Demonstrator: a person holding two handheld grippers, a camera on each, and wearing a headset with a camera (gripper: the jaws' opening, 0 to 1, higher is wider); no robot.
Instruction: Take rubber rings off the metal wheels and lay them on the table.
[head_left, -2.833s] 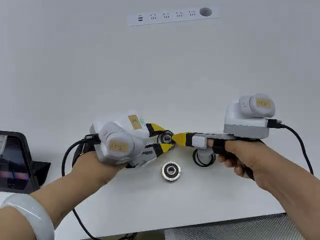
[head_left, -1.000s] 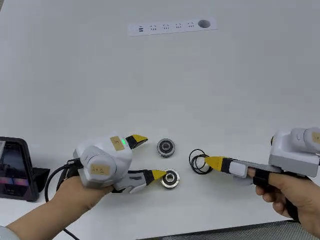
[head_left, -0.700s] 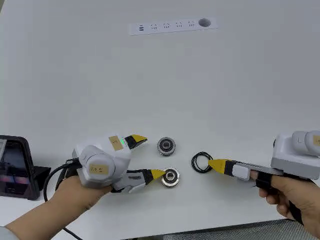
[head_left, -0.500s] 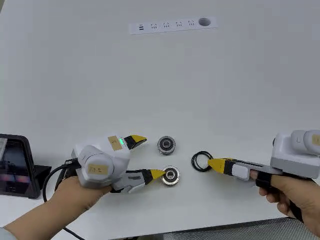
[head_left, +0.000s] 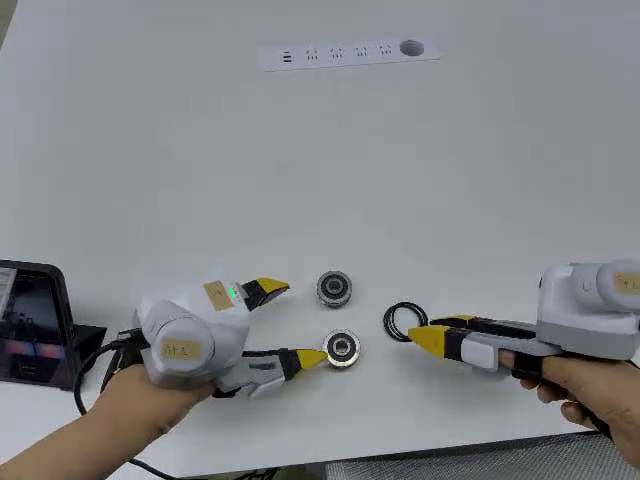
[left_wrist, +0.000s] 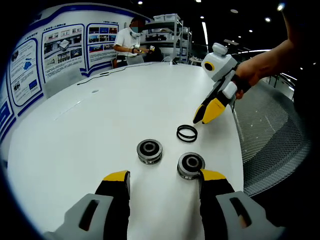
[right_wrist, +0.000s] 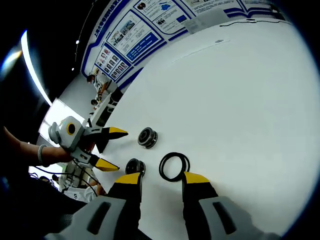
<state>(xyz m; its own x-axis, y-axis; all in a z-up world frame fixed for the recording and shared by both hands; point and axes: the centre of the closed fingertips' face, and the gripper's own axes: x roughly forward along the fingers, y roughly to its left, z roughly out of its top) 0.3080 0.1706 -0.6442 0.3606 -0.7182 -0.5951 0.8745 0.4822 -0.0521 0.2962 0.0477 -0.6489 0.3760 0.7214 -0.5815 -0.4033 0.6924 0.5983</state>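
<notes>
- my left tool (head_left: 294, 322) sits low over the white counter (head_left: 300, 180), jaws wide and empty, one tip just beside a small round metal wheel (head_left: 342, 348).
- my right tool (head_left: 430, 332) points in level, narrowly parted and empty, beside the black rubber rings (head_left: 402, 321) lying flat.
</notes>
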